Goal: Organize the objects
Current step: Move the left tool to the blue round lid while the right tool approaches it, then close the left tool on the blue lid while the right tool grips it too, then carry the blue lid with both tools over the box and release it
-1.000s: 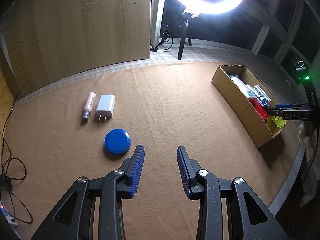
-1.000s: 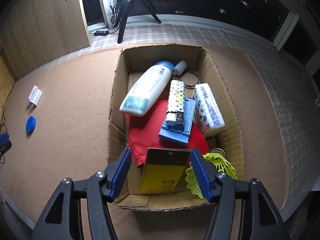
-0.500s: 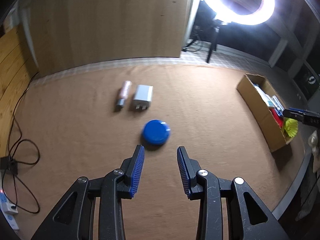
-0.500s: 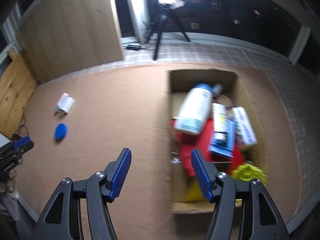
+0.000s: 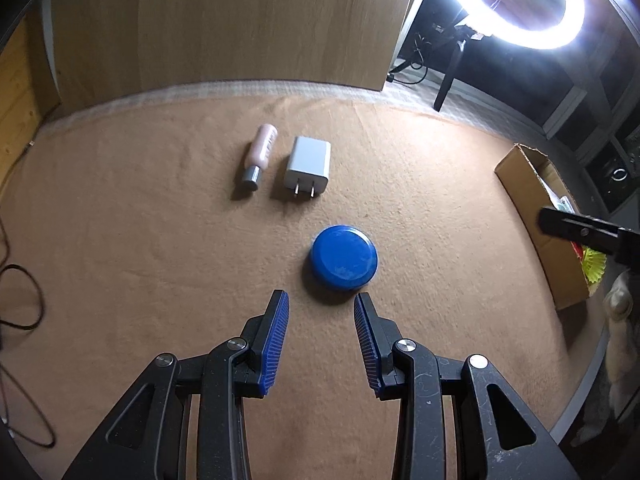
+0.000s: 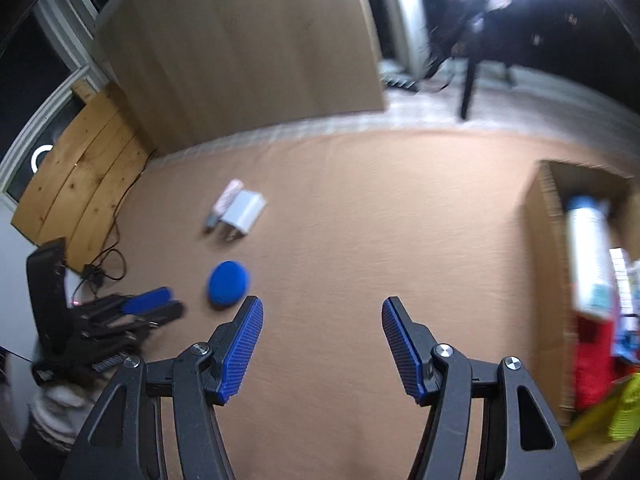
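Observation:
A blue round lid (image 5: 344, 258) lies on the brown mat just beyond my left gripper (image 5: 321, 300), which is open and empty. Farther back lie a white charger plug (image 5: 307, 164) and a pink tube (image 5: 260, 154), side by side. My right gripper (image 6: 322, 306) is open and empty over bare mat; in its view the lid (image 6: 228, 283), the charger (image 6: 245, 212) and my left gripper (image 6: 160, 304) show at the left. The cardboard box (image 6: 548, 264) with a white bottle (image 6: 590, 256) and red cloth is at the right.
The box (image 5: 536, 216) stands at the mat's right edge in the left wrist view. A wooden panel (image 5: 224, 24) stands behind the mat. A ring light on a tripod (image 5: 516, 4) stands at the back right. Cables (image 5: 20, 300) lie off the mat's left edge.
My left gripper has moved toward the blue lid, which now sits just ahead of its fingertips. My right gripper has swung left, away from over the box, after letting go of the yellow item.

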`<act>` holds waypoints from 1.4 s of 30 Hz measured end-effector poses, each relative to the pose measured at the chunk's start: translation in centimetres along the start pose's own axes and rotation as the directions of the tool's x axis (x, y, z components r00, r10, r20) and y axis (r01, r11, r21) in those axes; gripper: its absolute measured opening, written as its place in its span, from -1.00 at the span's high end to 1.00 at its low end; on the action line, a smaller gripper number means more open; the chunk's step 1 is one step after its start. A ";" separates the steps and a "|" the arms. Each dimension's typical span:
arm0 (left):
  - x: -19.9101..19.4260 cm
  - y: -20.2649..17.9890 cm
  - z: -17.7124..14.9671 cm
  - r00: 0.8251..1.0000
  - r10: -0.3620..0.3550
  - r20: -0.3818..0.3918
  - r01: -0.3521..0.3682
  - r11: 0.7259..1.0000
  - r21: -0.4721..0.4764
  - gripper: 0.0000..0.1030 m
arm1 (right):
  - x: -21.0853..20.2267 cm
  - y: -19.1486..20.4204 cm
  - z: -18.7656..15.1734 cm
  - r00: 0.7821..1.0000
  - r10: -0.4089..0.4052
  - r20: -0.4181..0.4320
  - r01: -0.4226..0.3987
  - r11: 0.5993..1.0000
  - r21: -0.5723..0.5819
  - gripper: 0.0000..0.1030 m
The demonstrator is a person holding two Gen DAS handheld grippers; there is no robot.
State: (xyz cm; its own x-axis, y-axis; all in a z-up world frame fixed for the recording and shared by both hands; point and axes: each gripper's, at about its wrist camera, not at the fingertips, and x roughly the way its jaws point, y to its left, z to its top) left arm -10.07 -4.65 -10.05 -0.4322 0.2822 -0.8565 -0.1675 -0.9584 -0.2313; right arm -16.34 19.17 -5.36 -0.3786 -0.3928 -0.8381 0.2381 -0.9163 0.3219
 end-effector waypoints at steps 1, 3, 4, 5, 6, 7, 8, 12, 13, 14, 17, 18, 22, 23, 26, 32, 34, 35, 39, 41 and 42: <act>0.4 0.0 0.1 1.000 -0.001 -0.003 0.001 1.000 -0.002 0.29 | 1.0 0.4 0.3 0.999 0.029 -0.020 -0.028 0.999 0.019 -0.13; 1.2 -0.1 0.3 1.000 -0.004 -0.007 0.004 1.000 0.009 0.29 | 2.7 0.9 0.9 0.996 0.067 -0.054 -0.064 0.997 0.053 -0.13; 1.4 -0.1 0.4 1.000 -0.009 -0.008 0.009 1.000 0.011 0.29 | 3.9 1.2 1.3 0.993 0.084 -0.079 -0.078 0.994 0.075 -0.13; 1.7 -0.2 0.4 1.000 -0.021 -0.011 0.021 1.000 0.012 0.29 | 4.5 1.4 1.5 0.991 0.096 -0.094 -0.088 0.992 0.089 -0.13; 2.1 -0.2 0.5 0.999 -0.027 -0.017 0.027 1.000 0.010 0.29 | 5.5 1.6 1.8 0.987 0.115 -0.113 -0.103 0.989 0.108 -0.13; 2.3 -0.2 0.6 0.999 -0.026 -0.019 0.027 1.000 0.009 0.29 | 6.2 1.8 1.9 0.984 0.126 -0.125 -0.111 0.987 0.120 -0.13; 2.6 -0.2 0.7 0.999 -0.028 -0.020 0.029 1.000 0.009 0.29 | 6.8 2.1 2.1 0.983 0.129 -0.133 -0.113 0.986 0.122 -0.13; 3.5 -0.2 1.2 0.999 -0.032 -0.025 0.032 0.999 0.013 0.29 | 9.1 3.6 2.5 0.977 0.113 -0.180 -0.097 0.991 0.097 -0.12; 3.6 -0.3 1.3 0.999 -0.037 -0.028 0.037 0.999 0.013 0.29 | 9.6 3.8 2.5 0.975 0.119 -0.190 -0.102 0.990 0.098 -0.10; 3.7 -0.3 1.3 0.999 -0.042 -0.028 0.043 0.999 0.015 0.29 | 10.1 4.1 2.6 0.970 0.132 -0.202 -0.113 0.988 0.101 -0.06; 4.2 -0.5 1.6 0.998 -0.048 -0.033 0.049 0.999 0.019 0.28 | 11.2 4.3 2.6 0.964 0.142 -0.224 -0.119 0.986 0.113 0.07; 4.4 -0.5 1.7 0.998 -0.057 -0.034 0.058 0.998 0.016 0.28 | 11.5 4.4 2.6 0.963 0.146 -0.228 -0.122 0.986 0.117 0.11; 4.7 -0.5 2.2 0.997 -0.067 -0.033 0.067 0.998 0.011 0.28 | 12.4 4.7 2.6 0.956 0.153 -0.252 -0.127 0.985 0.116 0.27; 4.7 -0.5 2.2 0.997 -0.068 -0.032 0.069 0.998 0.010 0.28 | 12.7 4.8 2.6 0.953 0.159 -0.258 -0.133 0.984 0.116 0.31; 4.9 -0.7 2.4 0.996 -0.080 -0.030 0.080 0.997 0.013 0.28 | 12.9 5.3 2.5 0.951 0.159 -0.264 -0.136 0.985 0.106 0.43; 5.1 -1.4 2.6 0.997 -0.071 -0.031 0.072 0.997 0.029 0.28 | 12.9 5.6 2.4 0.951 0.154 -0.269 -0.133 0.987 0.093 0.52; 5.1 -1.8 2.7 0.997 -0.071 -0.035 0.072 0.997 0.034 0.31 | 12.7 5.2 2.2 0.951 0.158 -0.265 -0.135 0.986 0.102 0.52; 5.1 -2.1 2.7 0.997 -0.069 -0.036 0.070 0.997 0.039 0.32 | 12.4 5.0 2.2 0.952 0.158 -0.262 -0.134 0.985 0.106 0.52; 4.5 -3.7 3.0 0.996 -0.081 -0.022 0.082 0.995 0.058 0.33 | 10.7 4.0 2.0 0.961 0.149 -0.232 -0.126 0.986 0.113 0.52; 4.2 -4.9 3.3 0.996 -0.088 -0.014 0.089 0.993 0.077 0.33 | 9.2 3.3 1.9 0.969 0.139 -0.205 -0.118 0.987 0.112 0.52; 3.9 -5.7 3.5 0.995 -0.094 -0.010 0.095 0.991 0.091 0.34 | 8.6 3.0 1.9 0.972 0.135 -0.193 -0.115 0.987 0.113 0.52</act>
State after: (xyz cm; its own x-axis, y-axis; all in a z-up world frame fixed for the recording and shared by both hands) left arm -13.93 2.07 -10.46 -0.4059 0.3710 -0.8353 -0.2876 -0.9193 -0.2686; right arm -20.59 12.93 -10.76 -0.1628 -0.4908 -0.8559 0.1773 -0.8679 0.4640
